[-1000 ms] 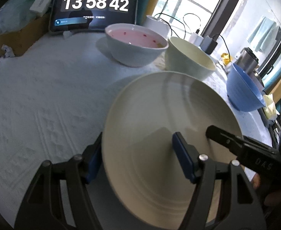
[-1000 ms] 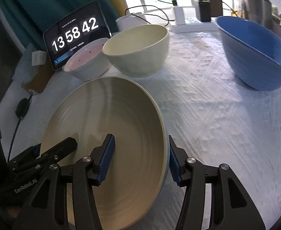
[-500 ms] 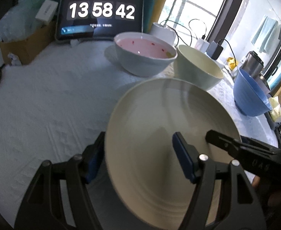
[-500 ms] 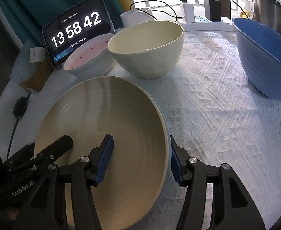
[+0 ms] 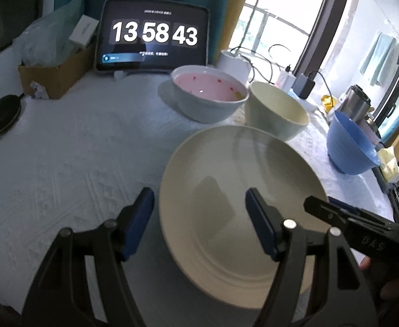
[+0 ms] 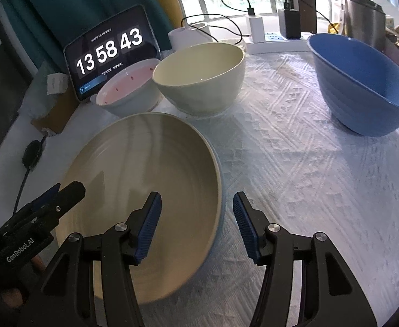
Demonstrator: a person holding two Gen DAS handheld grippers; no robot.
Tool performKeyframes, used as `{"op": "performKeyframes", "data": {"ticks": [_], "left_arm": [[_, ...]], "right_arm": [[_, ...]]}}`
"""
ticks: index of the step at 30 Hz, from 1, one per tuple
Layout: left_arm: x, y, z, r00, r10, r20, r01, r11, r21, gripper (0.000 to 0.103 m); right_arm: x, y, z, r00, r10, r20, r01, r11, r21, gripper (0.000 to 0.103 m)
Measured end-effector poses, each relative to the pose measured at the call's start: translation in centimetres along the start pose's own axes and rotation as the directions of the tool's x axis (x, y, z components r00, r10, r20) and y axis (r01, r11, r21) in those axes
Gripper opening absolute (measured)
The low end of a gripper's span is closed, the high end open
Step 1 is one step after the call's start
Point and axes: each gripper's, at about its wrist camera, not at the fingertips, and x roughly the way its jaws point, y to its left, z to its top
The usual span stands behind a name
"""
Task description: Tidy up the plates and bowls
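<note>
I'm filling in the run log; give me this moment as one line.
left gripper: open, straddling plate rim | right gripper: open, straddling opposite rim | plate: on tablecloth

The right gripper [image 6: 196, 226] straddles the cream plate's [image 6: 145, 185] right rim, pads clear of it; cream bowl [image 6: 199, 79] and blue bowl [image 6: 362, 87] stand toward the tablecloth's [image 6: 308, 177] far edge
</note>
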Motion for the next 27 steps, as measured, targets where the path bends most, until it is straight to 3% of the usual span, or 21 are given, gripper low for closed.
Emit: {"op": "performKeyframes", "data": {"ticks": [12,27], "left_arm": [[-2.3,-1.5,-0.6,0.996,0.058,0.062,-0.059,0.998,0.016,0.071],[-3.6,-7.2,-1.5,0.998,-0.008,0.066,0.001,0.994,0.111,0.071]], "right_arm": [[-2.7,-1.7,-1.5,0.999,0.000,0.045,-0.001,1.000,0.029,0.058],[-5.9,-5.2,-3.0,0.995,0.003,0.098,-0.010,0.997,0.078,0.058]]}}
